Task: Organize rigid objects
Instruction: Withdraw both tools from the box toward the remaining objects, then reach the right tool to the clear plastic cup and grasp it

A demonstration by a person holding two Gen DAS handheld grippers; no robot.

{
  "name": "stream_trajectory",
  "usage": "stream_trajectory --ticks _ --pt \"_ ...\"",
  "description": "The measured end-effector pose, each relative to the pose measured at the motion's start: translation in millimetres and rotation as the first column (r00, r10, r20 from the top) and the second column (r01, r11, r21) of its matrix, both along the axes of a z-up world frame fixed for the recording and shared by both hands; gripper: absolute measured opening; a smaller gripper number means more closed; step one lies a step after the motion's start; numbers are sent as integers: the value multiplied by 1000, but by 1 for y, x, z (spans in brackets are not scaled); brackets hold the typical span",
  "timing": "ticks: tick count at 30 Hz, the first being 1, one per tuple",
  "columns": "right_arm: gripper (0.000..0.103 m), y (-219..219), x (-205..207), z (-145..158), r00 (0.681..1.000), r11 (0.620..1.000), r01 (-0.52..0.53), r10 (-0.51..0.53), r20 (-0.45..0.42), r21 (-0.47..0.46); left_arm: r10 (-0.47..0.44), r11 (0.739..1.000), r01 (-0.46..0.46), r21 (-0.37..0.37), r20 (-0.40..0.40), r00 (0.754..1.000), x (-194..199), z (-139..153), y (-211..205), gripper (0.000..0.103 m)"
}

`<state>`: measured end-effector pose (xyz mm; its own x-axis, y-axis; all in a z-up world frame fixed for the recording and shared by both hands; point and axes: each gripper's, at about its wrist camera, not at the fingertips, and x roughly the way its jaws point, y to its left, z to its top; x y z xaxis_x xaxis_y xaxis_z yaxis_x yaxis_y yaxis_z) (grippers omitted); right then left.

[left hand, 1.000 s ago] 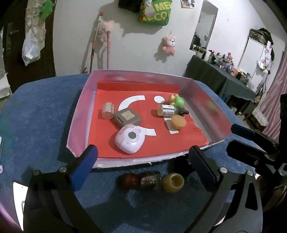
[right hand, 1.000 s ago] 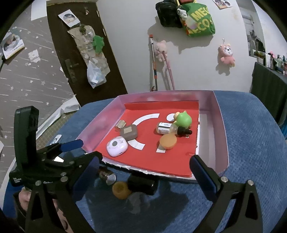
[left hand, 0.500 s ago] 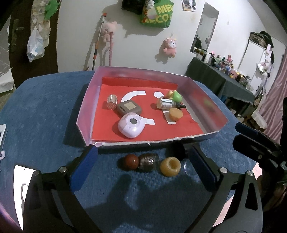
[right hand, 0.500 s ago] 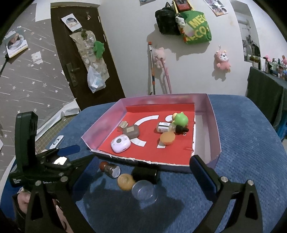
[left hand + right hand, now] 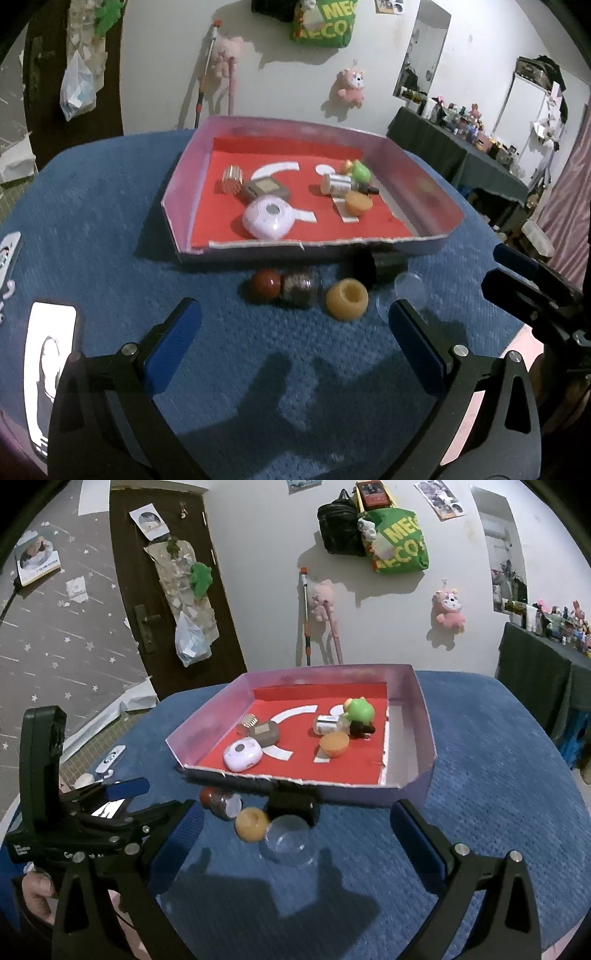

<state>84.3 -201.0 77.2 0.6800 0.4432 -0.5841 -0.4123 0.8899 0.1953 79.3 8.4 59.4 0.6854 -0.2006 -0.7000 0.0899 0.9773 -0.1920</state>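
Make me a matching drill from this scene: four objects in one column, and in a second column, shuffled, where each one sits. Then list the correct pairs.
Objects
1. lilac round gadget
2. green toy
3. clear cup
4. phone

Places
A. on the blue cloth, at the right end of the row in front of the tray
B. in the tray, near its front wall
C. on the cloth, left of the left gripper
D. in the tray, by the small bottle

Pairs: 1-B, 2-D, 3-A, 4-C

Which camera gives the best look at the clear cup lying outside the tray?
The right wrist view: the clear cup lies whole between open fingers. The left wrist view shows only a faint glimpse, partly behind the left gripper's finger.
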Motion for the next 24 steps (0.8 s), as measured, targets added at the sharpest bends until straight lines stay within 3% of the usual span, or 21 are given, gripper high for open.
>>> stream_trajectory --ticks 24 --pt "103 -4 -16 -51 990 999 21 -28 -137 -47 -18 1000 18 -10 -104 994 -12 -42 1 103"
